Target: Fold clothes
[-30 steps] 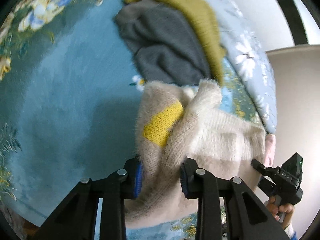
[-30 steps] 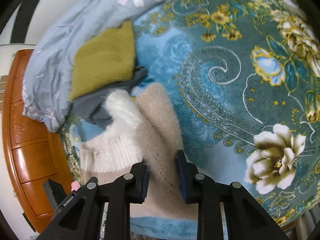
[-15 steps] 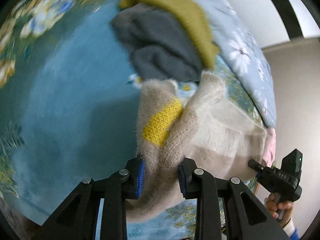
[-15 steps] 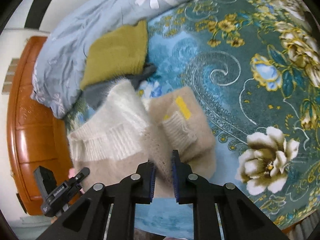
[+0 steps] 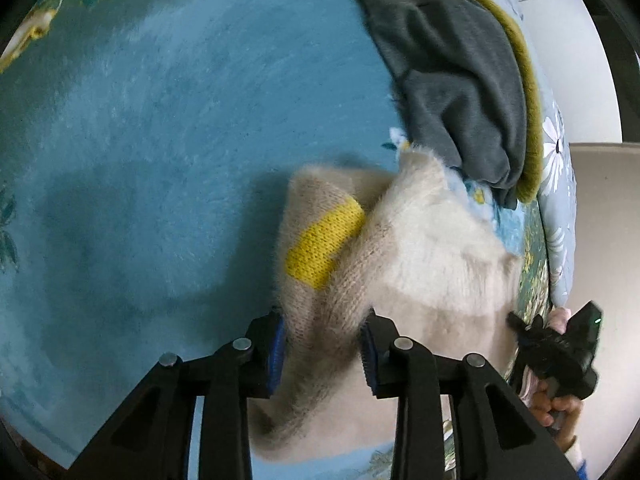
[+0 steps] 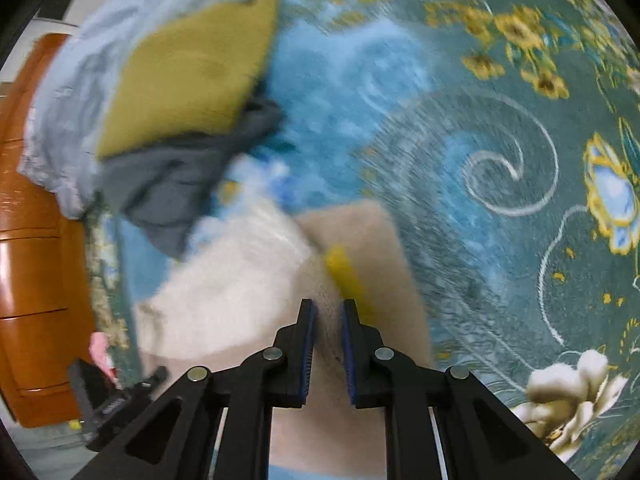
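A fluffy beige and cream sweater (image 5: 400, 264) with a yellow patch (image 5: 320, 244) lies partly folded on the blue floral bedspread (image 5: 160, 140). My left gripper (image 5: 323, 344) has its jaws set apart around a bunched edge of the sweater, with fabric between the pads. In the right wrist view the sweater (image 6: 248, 280) lies under my right gripper (image 6: 328, 336), whose jaws stand close together on a fold of it. The right gripper also shows in the left wrist view (image 5: 556, 348) at the sweater's right edge.
A dark grey garment (image 5: 452, 80) and an olive-green one (image 6: 188, 80) lie stacked just beyond the sweater. A pale blue daisy-print duvet (image 6: 80, 80) lies behind them. A wooden drawer unit (image 6: 36, 280) stands beside the bed. The bedspread continues to the right (image 6: 520, 160).
The right gripper's jaws have narrowed onto the sweater. Both grippers have moved lower and closer to the bed, and the sweater's folded part now lies flatter.
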A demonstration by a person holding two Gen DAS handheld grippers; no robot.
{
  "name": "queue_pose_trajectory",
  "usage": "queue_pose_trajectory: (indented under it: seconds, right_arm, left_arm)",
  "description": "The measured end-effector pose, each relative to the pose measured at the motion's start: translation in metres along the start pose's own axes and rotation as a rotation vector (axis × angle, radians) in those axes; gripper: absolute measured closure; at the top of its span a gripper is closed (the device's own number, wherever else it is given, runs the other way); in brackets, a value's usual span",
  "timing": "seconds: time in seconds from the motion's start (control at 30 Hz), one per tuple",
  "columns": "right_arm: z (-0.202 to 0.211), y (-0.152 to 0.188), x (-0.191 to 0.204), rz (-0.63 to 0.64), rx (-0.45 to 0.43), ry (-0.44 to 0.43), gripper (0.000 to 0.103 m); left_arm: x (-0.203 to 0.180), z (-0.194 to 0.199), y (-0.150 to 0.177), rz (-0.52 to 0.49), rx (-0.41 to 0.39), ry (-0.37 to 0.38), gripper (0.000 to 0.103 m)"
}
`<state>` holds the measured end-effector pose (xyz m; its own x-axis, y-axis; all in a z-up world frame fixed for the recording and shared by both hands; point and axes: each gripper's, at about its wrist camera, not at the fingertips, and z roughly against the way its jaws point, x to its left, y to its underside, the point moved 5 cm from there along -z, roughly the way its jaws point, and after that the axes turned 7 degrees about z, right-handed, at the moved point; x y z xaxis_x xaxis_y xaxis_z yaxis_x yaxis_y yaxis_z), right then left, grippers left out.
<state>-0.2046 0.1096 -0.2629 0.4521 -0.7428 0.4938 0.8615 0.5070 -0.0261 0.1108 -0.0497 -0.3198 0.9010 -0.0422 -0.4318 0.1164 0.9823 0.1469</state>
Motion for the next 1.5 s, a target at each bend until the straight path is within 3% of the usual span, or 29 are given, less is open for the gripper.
queue_pose_trajectory:
  seconds: [0.17,0.23,0.27,0.3,0.43,0.6,0.73,0.8,0.83,1.0,1.23,1.37,1.5]
  right_arm:
    - [0.019,0.004,-0.009,-0.017,-0.069,-0.111,0.086]
    - [0.035,0.007,-0.017,-0.009,-0.122,-0.116,0.062]
    - [0.034,0.010,-0.023,-0.024,-0.121,-0.129,0.034]
    - [0.033,0.013,-0.029,-0.038,-0.120,-0.141,0.029]
    - [0.011,0.029,-0.047,-0.114,-0.060,-0.237,0.026]
    - [-0.015,0.030,-0.050,-0.133,-0.050,-0.256,0.019]
    - [-0.019,0.026,-0.043,-0.126,-0.049,-0.243,0.019]
    - [-0.020,0.026,-0.039,-0.130,-0.032,-0.203,0.024]
    - [-0.020,0.027,-0.037,-0.136,-0.024,-0.182,0.029]
    - [-0.004,0.030,-0.023,-0.179,-0.014,-0.092,0.070]
    - [0.069,0.042,0.014,-0.174,-0.090,-0.094,0.076]
    - [0.121,0.051,0.013,-0.178,-0.153,-0.137,0.076]
    - [0.182,0.058,0.004,-0.155,-0.226,-0.153,0.076]
  left_arm:
    - [0.005,-0.004,-0.003,0.005,0.010,0.016,0.066]
    - [0.006,-0.005,-0.004,0.004,0.010,0.022,0.065]
    - [0.007,-0.006,-0.004,0.005,0.009,0.026,0.065]
    - [0.009,-0.007,-0.004,0.009,0.007,0.033,0.064]
    - [0.016,-0.012,-0.005,0.039,0.002,0.064,0.059]
    - [0.022,-0.018,-0.007,0.056,0.014,0.088,0.055]
    - [0.023,-0.022,-0.008,0.061,0.022,0.087,0.055]
    - [0.022,-0.022,-0.008,0.059,0.020,0.072,0.055]
    - [0.021,-0.022,-0.007,0.053,0.018,0.063,0.056]
    - [0.005,-0.008,-0.001,-0.016,0.003,0.008,0.071]
    - [-0.039,0.048,0.021,-0.139,-0.041,0.032,0.076]
    - [-0.059,0.083,0.050,-0.197,-0.067,0.097,0.076]
    - [-0.114,0.104,0.073,-0.271,-0.085,0.138,0.076]
